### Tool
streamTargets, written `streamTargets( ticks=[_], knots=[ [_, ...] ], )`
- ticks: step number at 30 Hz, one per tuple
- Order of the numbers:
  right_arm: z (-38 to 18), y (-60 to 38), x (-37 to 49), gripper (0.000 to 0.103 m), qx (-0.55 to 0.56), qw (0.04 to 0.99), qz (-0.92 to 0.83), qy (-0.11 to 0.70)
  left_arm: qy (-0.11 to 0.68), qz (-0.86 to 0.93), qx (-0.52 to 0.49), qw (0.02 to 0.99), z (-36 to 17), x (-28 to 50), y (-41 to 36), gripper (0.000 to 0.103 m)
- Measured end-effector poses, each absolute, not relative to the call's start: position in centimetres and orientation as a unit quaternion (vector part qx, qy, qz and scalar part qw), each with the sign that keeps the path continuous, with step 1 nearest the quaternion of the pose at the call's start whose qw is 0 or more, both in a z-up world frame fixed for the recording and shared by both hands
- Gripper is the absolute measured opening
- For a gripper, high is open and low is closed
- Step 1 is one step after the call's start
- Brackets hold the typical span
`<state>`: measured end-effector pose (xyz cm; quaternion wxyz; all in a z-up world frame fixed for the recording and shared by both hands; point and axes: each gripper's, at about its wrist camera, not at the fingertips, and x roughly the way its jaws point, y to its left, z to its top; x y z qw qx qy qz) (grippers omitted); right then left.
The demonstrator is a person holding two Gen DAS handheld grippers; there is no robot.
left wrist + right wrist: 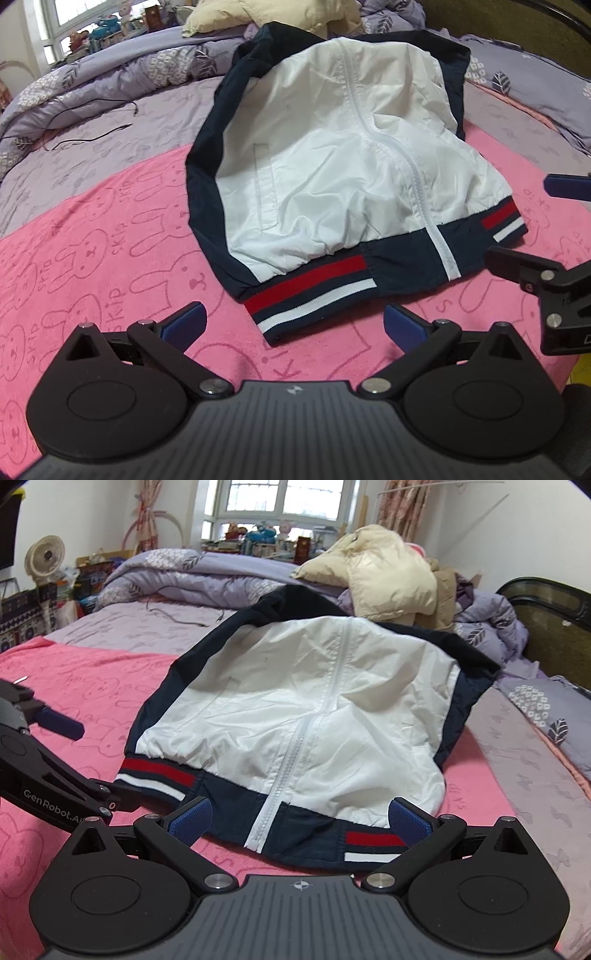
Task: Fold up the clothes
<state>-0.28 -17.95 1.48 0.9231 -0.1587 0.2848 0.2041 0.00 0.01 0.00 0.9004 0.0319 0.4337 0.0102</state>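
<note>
Currently both the left gripper (293, 325) and right gripper (300, 818) gape wide and empty, with the white-and-navy zip-up jacket's (332, 155) striped hem at twelve o'clock.

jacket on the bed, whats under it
The jacket lies on a pink bunny-print blanket and the lilac sheet beyond. Anything beneath its body is covered.

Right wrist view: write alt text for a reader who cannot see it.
A white and navy zip jacket with a red, white and navy striped hem lies spread on a pink bunny-print blanket on a bed. The right tongs stand open just above its hem, holding nothing, with the left tongs entering at the left edge. Behind are lilac bedding, a cream coat and a window.
</note>
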Motion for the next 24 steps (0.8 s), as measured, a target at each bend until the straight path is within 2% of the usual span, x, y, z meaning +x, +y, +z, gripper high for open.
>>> streamTargets(
  ticks=[4,24],
  knots=[
    [0.7,-17.6,1.1,0.103,-0.153,0.911,0.228,0.309,0.442,-0.002,0.000,0.897,0.1,-0.2,0.5,0.103],
    [1.0,-18.3,1.7,0.103,-0.162,0.911,0.214,0.314,0.449,-0.011,0.012,0.893,-0.5,0.6,0.4,0.103]
  ],
)
